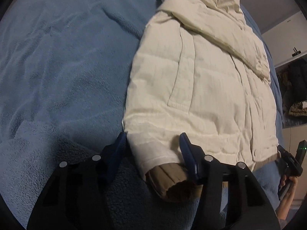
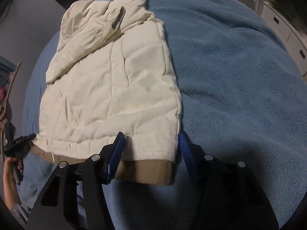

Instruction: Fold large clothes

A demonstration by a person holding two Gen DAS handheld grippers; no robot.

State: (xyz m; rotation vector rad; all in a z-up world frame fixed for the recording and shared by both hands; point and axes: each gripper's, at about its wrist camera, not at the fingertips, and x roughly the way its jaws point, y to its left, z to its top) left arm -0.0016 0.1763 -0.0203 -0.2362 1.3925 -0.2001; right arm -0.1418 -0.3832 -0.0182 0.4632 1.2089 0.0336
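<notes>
A cream puffer jacket (image 1: 201, 88) lies flat on a blue fleece blanket (image 1: 63, 67), one sleeve folded across its chest. It has tan ribbed trim. My left gripper (image 1: 153, 140) is open, its blue fingers straddling the near sleeve end with the tan cuff (image 1: 172, 180). In the right wrist view the jacket (image 2: 115, 88) lies the same way. My right gripper (image 2: 151, 140) is open around the hem corner with the tan band (image 2: 145, 170). Each view shows the other gripper at the far hem corner, the right gripper (image 1: 289, 161) and the left gripper (image 2: 19, 145).
The blanket (image 2: 239, 76) spreads wide beside the jacket. A white drawer unit (image 2: 287, 28) stands beyond the bed's far right. A shelf with dark items (image 1: 293, 88) is at the right edge of the left wrist view.
</notes>
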